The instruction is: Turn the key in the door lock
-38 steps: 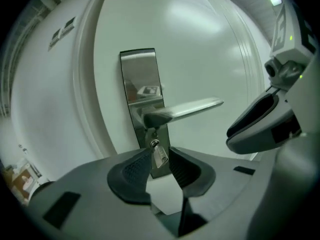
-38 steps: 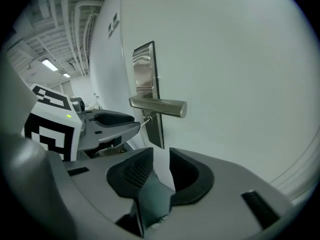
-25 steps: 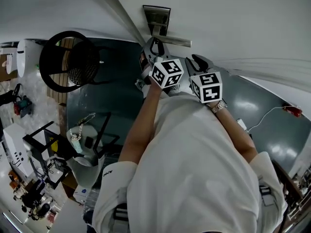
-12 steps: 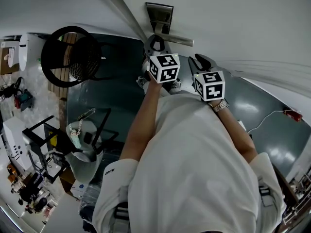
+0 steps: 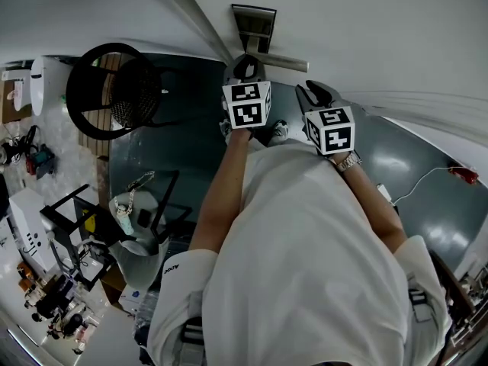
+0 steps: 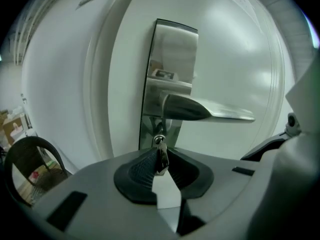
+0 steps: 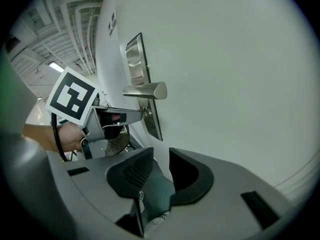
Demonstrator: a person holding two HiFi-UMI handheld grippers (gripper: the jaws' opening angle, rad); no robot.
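A small silver key (image 6: 160, 151) sticks out of the keyhole under the lever handle (image 6: 205, 110) on the steel lock plate (image 6: 172, 59). My left gripper (image 6: 160, 161) is shut on the key's head; its jaws have just been closing, with the key between the ribbed pads. In the head view the left gripper (image 5: 245, 67) sits right at the lock plate (image 5: 254, 25), below the handle (image 5: 278, 61). My right gripper (image 5: 316, 94) hovers to the right of it, near the door. In its own view the right gripper (image 7: 161, 166) is open and empty, and the left gripper (image 7: 142, 113) is at the keyhole.
The white door (image 5: 381, 21) fills the top of the head view. A black mesh chair (image 5: 114, 90) stands at the left on the dark floor. Cluttered benches (image 5: 46, 280) line the far left. A white cable with a red end (image 5: 457, 174) lies at the right.
The left gripper has rolled about its own axis at the lock, its marker cube now showing a different face. The right gripper has stayed beside it.
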